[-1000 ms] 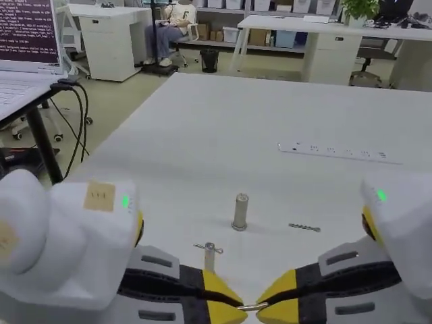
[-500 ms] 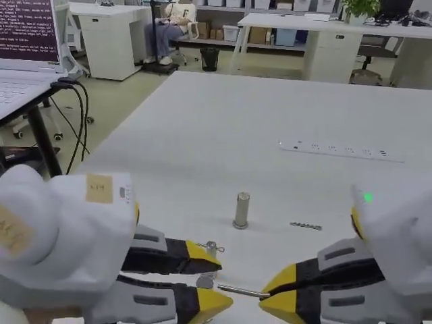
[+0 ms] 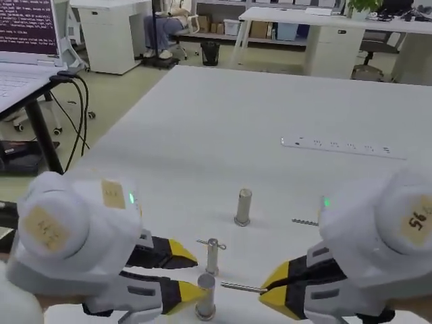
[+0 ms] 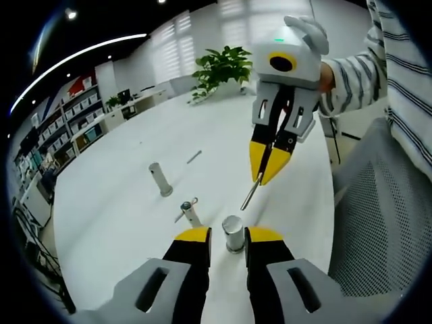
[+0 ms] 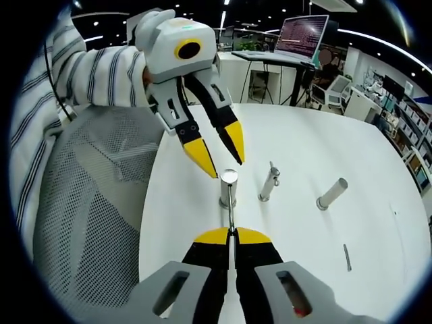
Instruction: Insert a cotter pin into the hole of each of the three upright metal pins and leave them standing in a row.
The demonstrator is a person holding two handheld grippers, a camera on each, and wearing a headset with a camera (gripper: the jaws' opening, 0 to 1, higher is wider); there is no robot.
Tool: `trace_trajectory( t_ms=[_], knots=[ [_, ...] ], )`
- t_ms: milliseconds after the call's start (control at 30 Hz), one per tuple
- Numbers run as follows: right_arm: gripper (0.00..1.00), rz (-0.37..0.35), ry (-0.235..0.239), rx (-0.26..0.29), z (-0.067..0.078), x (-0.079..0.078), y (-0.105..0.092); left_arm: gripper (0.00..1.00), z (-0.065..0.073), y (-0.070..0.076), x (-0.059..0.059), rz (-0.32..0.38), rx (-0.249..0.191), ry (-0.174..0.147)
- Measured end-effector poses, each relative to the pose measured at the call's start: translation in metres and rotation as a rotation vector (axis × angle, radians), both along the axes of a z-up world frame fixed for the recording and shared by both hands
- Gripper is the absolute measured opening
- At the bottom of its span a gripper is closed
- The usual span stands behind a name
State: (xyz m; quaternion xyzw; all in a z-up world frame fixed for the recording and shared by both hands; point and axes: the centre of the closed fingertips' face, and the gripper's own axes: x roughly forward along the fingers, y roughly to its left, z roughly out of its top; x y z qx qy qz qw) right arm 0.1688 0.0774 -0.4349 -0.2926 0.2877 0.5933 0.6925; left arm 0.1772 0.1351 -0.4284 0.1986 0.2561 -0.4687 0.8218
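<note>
Left gripper (image 3: 196, 273) was released; I saw its jaws flanking the nearest metal pin (image 3: 206, 297), with a gap on each side in the left gripper view. Right gripper (image 3: 264, 291) was clenched on a cotter pin (image 3: 239, 287), tip just short of that pin. Middle pin (image 3: 212, 260) carried a second cotter pin (image 3: 210, 244) across its top. Far pin (image 3: 243, 206) stood bare, with a loose cotter pin (image 3: 305, 221) to its right. I noted the near edge of the table (image 3: 223, 121) close to the nearest pin, and open surface beyond as far as the power strip (image 3: 335, 145).
</note>
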Motion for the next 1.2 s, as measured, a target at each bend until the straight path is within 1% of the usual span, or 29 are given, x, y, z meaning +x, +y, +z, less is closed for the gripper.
trace_trajectory(
  t_ms=[100, 267, 367, 467, 533, 667, 767, 833, 1033, 1100, 1200],
  knots=[
    [0.00, 0.001, -0.002, -0.007, -0.002, 0.002, 0.002, 0.17, -0.001, -0.002, 0.000, -0.011, -0.010, 0.009],
    [0.00, 0.016, -0.010, -0.029, -0.005, 0.005, 0.002, 0.16, -0.003, -0.005, 0.002, -0.028, -0.010, 0.017],
    [0.00, 0.026, -0.003, -0.019, -0.005, 0.004, 0.005, 0.13, -0.007, -0.006, 0.001, -0.042, -0.002, 0.026],
    [0.00, 0.033, -0.007, -0.026, -0.005, 0.004, 0.005, 0.10, -0.007, -0.008, 0.000, -0.046, -0.010, 0.032],
    [0.00, 0.033, 0.007, -0.013, -0.005, 0.003, 0.007, 0.10, -0.007, -0.009, -0.001, -0.051, -0.015, 0.034],
    [0.00, 0.042, -0.006, -0.007, -0.005, 0.003, 0.010, 0.10, -0.008, -0.009, -0.001, -0.054, -0.021, 0.043],
    [0.00, 0.042, -0.001, -0.007, -0.006, 0.003, 0.011, 0.10, -0.008, -0.008, -0.001, -0.056, -0.027, 0.050],
    [0.00, 0.017, 0.029, -0.001, -0.007, 0.003, 0.011, 0.10, -0.009, -0.008, -0.001, -0.058, -0.030, 0.051],
    [0.00, 0.022, 0.026, 0.005, -0.008, 0.003, 0.012, 0.09, -0.009, -0.008, -0.002, -0.041, -0.051, 0.064],
    [0.00, 0.023, 0.029, 0.007, -0.010, 0.003, 0.014, 0.09, -0.009, -0.009, -0.002, -0.048, -0.053, 0.050],
    [0.00, 0.024, 0.029, 0.014, -0.010, 0.002, 0.016, 0.09, -0.009, -0.009, -0.002, -0.039, -0.063, 0.059]
  ],
)
